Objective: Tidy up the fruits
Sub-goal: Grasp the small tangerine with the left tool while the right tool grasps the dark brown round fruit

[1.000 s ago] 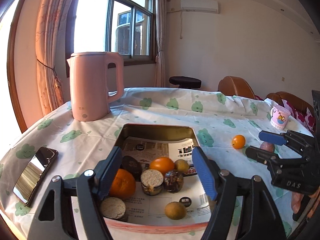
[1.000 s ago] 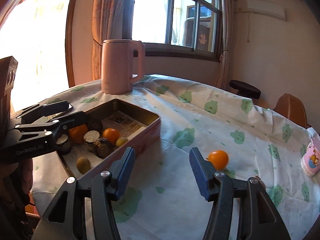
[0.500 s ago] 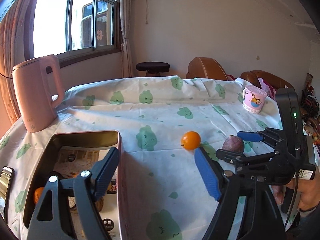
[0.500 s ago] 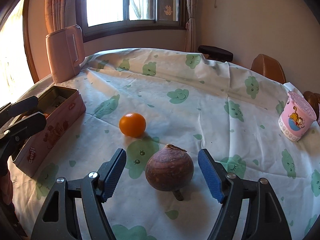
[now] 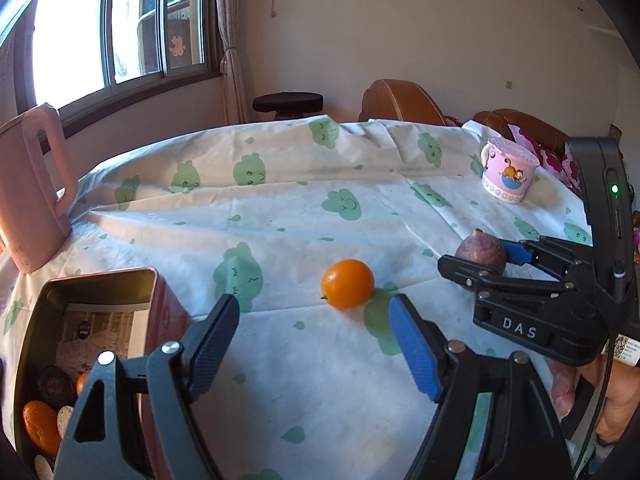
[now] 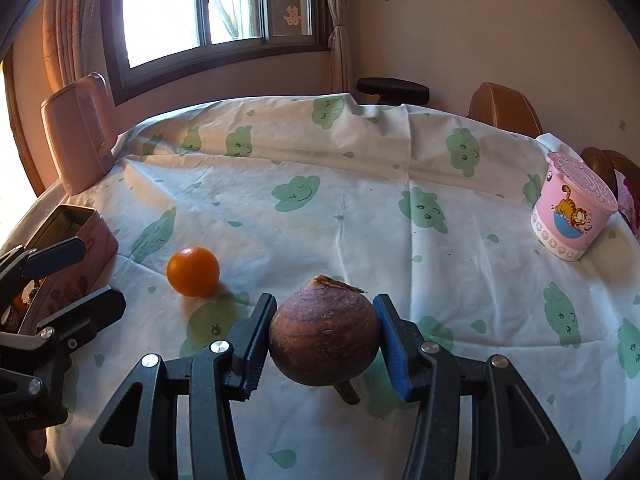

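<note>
Right gripper (image 6: pixel 324 344) jaws closing, pads pressed on brown round fruit (image 6: pixel 324 332) between them; left gripper (image 5: pixel 314 344) spread, empty, orange (image 5: pixel 347 283) just ahead on table (image 5: pixel 280 208), tin (image 5: pixel 92 280) to its left

Right gripper (image 6: pixel 324 344) angled down toward table, jaws closing, blue pads (image 6: pixel 394 354) at both flanks of brown round fruit (image 6: pixel 325 332), touching or nearly so. Bare hand (image 5: pixel 592 396) wrapped around its handle, seen from left wrist view. Left gripper (image 5: pixel 314 344) tilted down, jaws spread wide, nothing between pads, hanging above cloth.
</note>
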Tool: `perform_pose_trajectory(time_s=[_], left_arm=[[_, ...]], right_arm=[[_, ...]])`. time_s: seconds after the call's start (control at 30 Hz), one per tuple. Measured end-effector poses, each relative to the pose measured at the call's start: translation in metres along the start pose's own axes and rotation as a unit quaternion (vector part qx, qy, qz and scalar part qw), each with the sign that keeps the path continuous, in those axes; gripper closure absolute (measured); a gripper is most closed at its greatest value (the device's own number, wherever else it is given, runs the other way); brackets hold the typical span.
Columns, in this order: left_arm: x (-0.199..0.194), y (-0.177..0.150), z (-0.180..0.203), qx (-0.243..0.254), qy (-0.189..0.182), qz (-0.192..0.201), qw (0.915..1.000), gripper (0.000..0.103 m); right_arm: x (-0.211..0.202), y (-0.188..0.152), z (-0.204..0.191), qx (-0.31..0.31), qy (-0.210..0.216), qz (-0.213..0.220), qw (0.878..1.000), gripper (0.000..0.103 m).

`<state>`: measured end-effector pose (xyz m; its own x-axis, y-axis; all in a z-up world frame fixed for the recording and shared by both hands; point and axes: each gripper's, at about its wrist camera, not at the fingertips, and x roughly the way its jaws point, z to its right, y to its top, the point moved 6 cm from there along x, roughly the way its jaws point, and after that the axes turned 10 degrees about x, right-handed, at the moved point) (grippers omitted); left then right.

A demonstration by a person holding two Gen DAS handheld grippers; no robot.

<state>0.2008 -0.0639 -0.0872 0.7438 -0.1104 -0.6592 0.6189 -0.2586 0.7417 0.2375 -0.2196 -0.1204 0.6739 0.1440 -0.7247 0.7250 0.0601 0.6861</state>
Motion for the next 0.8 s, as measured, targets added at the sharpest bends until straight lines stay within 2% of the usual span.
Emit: perform_pose_trajectory(time_s=[0.1, 0.3, 0.5, 0.57, 0.8], left_arm=[[0.012, 0.006, 0.007, -0.001, -0.009, -0.006, 0.9999, 0.025], [0.044, 0.009, 0.013, -0.017, -0.034, -0.04, 0.9985, 0.04], [0.06, 0.008, 0.012, -0.029, -0.051, -0.056, 0.9967, 0.042], [0.065, 0.006, 0.013, -0.035, -0.064, -0.069, 0.9949, 0.061], [0.055, 0.004, 0.013, -0.041, -0.073, -0.05, 0.9952, 0.062]], right_arm=[[0.003, 0.002, 0.011, 0.019, -0.007, -0.001, 1.0, 0.051], [0.0, 0.004, 0.021, 0.05, 0.008, 0.004, 0.999, 0.051], [0.002, 0.005, 0.021, 0.055, 0.025, -0.001, 0.998, 0.051], [0.003, 0.004, 0.02, 0.053, 0.028, -0.004, 0.998, 0.051], [-0.002, 0.005, 0.02, 0.055, 0.045, 0.007, 0.997, 0.051]])
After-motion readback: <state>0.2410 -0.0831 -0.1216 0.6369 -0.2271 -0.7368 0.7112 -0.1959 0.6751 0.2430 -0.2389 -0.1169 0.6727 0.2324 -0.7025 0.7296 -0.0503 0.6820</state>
